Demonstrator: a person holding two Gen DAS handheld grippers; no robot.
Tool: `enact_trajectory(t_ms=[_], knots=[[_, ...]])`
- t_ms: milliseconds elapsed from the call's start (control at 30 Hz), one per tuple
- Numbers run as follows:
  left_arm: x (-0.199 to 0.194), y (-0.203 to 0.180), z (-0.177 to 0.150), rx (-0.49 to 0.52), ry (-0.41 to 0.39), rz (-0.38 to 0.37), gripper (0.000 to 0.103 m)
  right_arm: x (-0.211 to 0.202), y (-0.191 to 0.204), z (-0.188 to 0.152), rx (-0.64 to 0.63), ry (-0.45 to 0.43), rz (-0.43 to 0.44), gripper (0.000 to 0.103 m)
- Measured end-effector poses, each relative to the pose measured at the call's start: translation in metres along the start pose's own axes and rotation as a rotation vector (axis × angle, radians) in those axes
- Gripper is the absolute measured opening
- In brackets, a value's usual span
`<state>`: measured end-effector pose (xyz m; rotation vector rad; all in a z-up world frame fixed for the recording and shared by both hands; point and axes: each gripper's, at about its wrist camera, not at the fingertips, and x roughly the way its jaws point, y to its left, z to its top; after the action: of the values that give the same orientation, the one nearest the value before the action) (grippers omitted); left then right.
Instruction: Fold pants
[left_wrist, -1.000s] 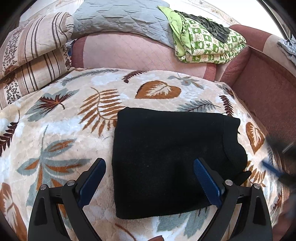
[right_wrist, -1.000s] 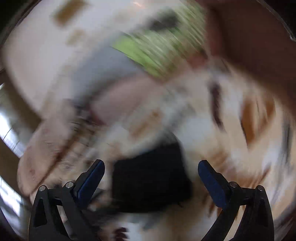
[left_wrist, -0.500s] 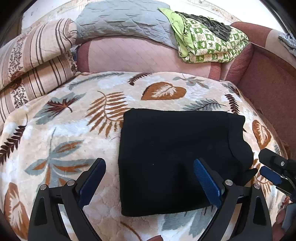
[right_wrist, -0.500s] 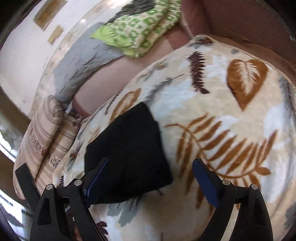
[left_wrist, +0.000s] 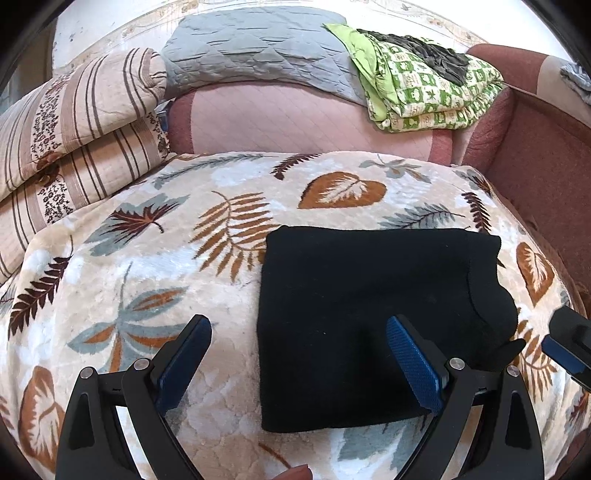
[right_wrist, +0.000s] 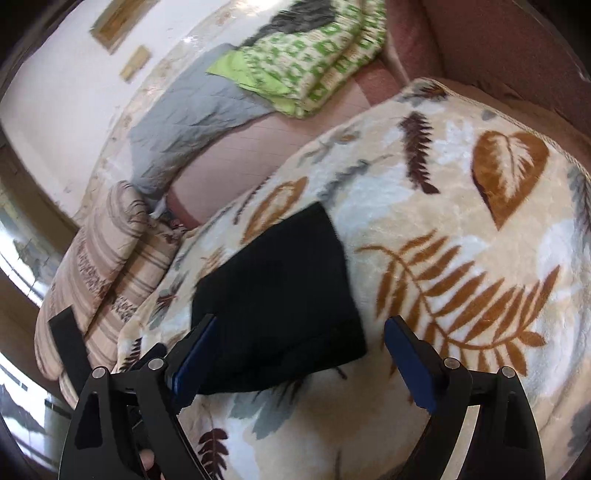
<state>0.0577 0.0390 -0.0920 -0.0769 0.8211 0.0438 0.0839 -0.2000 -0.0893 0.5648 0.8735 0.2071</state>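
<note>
Right gripper (right_wrist: 299, 354) has steadied, spread empty like left gripper (left_wrist: 297, 362); folded pants (left_wrist: 369, 325) lie crosswise.

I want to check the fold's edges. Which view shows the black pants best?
The left wrist view: the folded pants lie nearly whole and sharp, edges traceable. In the right wrist view the pants appear slanted, slightly blurred, their near corner behind a finger.

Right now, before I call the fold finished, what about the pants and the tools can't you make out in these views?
- Pants layers: uniform black hides the fold lines in both views.
- Pants' near right corner: left wrist view, covered by the left tool finger.
- Pants' near left corner: right wrist view, behind the right tool finger.
- Right tool from the left wrist view: cut off by the right edge.
- Underside of the pants against the leaf blanket: hidden.
</note>
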Motion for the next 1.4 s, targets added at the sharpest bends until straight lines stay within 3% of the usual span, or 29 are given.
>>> enact_trajectory(t_ms=[1067,1400], knots=[[0.004,0.0,0.002,-0.006,0.023,0.009,0.097,0.016,0.018,-0.007,-0.087,0.063,-0.087,0.091],[0.004,0.0,0.002,0.007,0.009,0.04,0.098,0.022,0.029,-0.01,-0.15,0.069,-0.194,0.091]])
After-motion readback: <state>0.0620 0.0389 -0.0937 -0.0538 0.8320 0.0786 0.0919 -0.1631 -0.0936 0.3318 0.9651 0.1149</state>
